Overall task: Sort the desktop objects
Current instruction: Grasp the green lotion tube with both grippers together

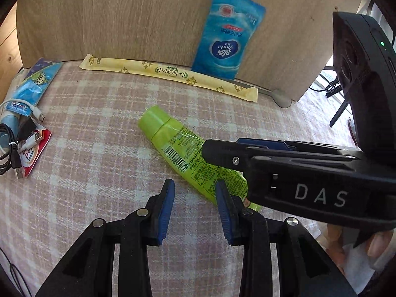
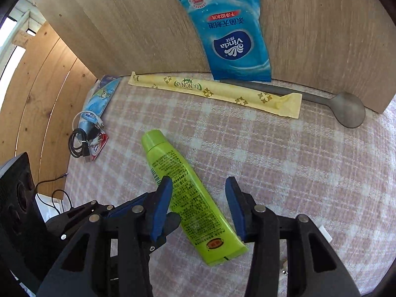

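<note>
Checked pink and white cloth covers the table in both views, with a wooden board standing up along the back.

In the middle of the right wrist view lies a green tube. Its cap points to the upper left of the frame and its flat end points to the lower right. The right gripper has its two blue pads apart, one on each side of the tube (the tube sits in the gap, but I cannot tell if a pad touches it). In the left wrist view the same green tube lies in the middle of the frame, and the black right gripper comes in from the right edge and covers part of it.

The left gripper sits at the bottom of the left wrist view. Its blue pads are apart too, with only cloth between them. The right pad is just beside the flat end of the tube.

At the top of the right wrist view a blue wipes pack leans on the board. Below it a long yellow tea stick lies across the cloth. A grey spoon lies behind the stick, with its bowl in the upper right of the frame.

At the left edge of the left wrist view sits a pile of cables on some small packets (well apart from the tube).
</note>
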`<state>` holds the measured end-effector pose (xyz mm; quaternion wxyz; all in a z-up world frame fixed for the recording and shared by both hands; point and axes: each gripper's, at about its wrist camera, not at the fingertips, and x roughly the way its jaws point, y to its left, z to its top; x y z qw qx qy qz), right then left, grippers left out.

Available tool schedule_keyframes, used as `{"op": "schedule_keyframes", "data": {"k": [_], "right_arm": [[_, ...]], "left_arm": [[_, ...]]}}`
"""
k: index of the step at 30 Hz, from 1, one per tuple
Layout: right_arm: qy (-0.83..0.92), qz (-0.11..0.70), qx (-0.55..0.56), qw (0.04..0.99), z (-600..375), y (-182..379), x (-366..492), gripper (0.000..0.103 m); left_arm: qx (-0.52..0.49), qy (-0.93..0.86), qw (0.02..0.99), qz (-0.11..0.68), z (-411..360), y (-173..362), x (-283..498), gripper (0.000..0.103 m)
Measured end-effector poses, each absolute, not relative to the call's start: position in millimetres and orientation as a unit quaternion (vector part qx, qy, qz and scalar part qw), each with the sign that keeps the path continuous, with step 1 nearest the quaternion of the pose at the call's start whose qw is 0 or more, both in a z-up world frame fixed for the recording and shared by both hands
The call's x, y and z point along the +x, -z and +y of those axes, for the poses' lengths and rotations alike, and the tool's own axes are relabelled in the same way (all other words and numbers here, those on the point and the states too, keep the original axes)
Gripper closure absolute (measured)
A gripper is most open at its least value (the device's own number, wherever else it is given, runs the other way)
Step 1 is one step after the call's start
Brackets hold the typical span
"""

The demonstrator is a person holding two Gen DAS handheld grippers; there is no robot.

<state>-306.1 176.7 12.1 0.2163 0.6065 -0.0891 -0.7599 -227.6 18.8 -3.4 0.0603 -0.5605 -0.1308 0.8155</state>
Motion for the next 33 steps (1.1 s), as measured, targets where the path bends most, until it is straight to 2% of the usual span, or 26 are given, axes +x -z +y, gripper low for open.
{"op": "schedule_keyframes", "data": {"k": [8,10,14,22,33], "right_arm": [[0.749,-0.088,0.617,0.224,171.6,-4.0,-317.0,0.059],[0.740,-0.096,0.624,0.231,170.5,-2.8,-313.1,0.062],[0.737,-0.094,0.626,0.235,169.2,-3.2,-300.1,0.067],[0.725,-0.183,0.624,0.225,189.1,3.7,-273.2,0.070],[0.725,-0.240,0.612,0.207,209.8,-1.8,-242.5,0.072]], "left_arm": [[-0.562,-0.811,0.070,-0.148,13.1,8.7,-231.1,0.075],[-0.562,-0.808,0.077,-0.156,12.9,9.4,-231.5,0.079],[-0.560,-0.810,0.080,-0.154,14.2,10.4,-229.0,0.078],[-0.559,-0.806,0.112,-0.159,20.2,11.1,-214.4,0.078],[-0.558,-0.801,0.147,-0.162,35.9,-1.8,-195.1,0.078]]}}
